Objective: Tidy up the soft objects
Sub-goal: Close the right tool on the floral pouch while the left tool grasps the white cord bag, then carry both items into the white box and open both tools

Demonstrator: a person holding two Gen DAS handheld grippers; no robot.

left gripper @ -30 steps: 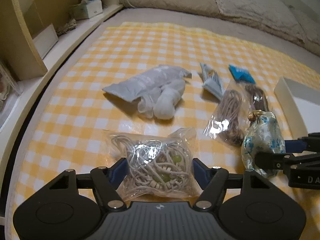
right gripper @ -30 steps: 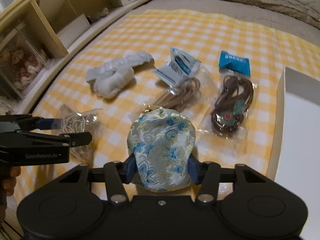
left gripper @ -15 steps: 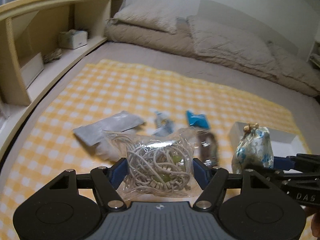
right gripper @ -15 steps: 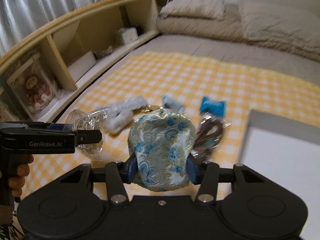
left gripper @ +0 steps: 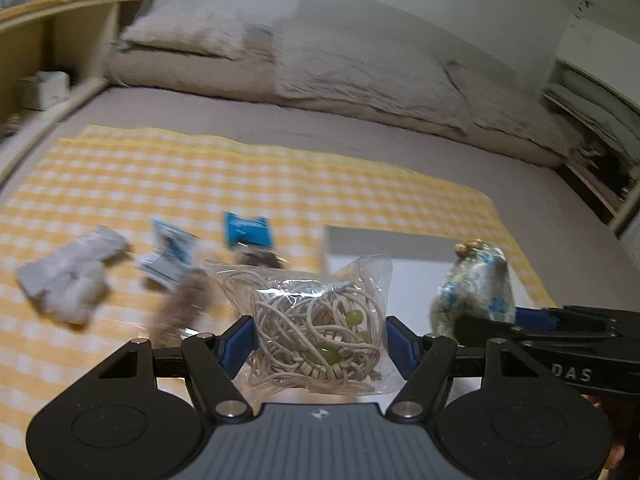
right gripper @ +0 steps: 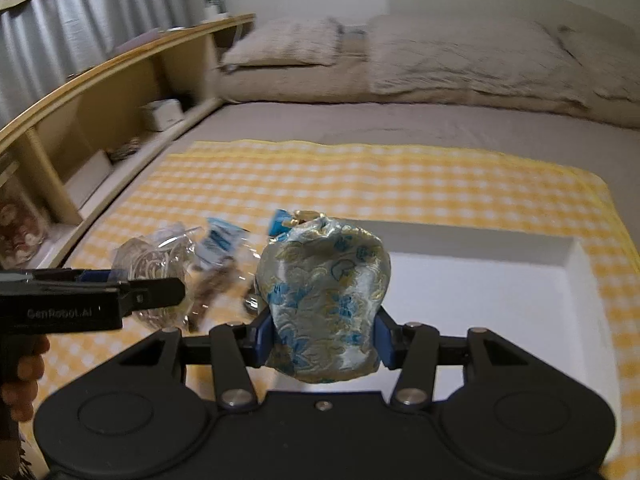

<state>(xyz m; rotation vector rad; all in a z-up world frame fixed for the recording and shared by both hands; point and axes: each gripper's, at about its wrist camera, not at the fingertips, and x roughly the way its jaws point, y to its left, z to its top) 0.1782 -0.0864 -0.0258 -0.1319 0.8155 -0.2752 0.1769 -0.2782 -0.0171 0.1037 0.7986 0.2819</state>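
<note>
**Grippers each clamp a soft item above the cloth**

Left gripper (left gripper: 318, 340) pinches a clear bag of cords (left gripper: 316, 320). Right gripper (right gripper: 323, 332) squeezes a brocade pouch (right gripper: 324, 296), held over the white tray (right gripper: 480, 280) on the yellow checked cloth (right gripper: 360, 176). Other packets (left gripper: 172, 256) lie left.

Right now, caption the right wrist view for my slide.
Right tongs hold a brocade pouch above the white tray.

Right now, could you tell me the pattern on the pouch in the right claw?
Blue and gold floral brocade on silvery satin; right wrist view.
</note>
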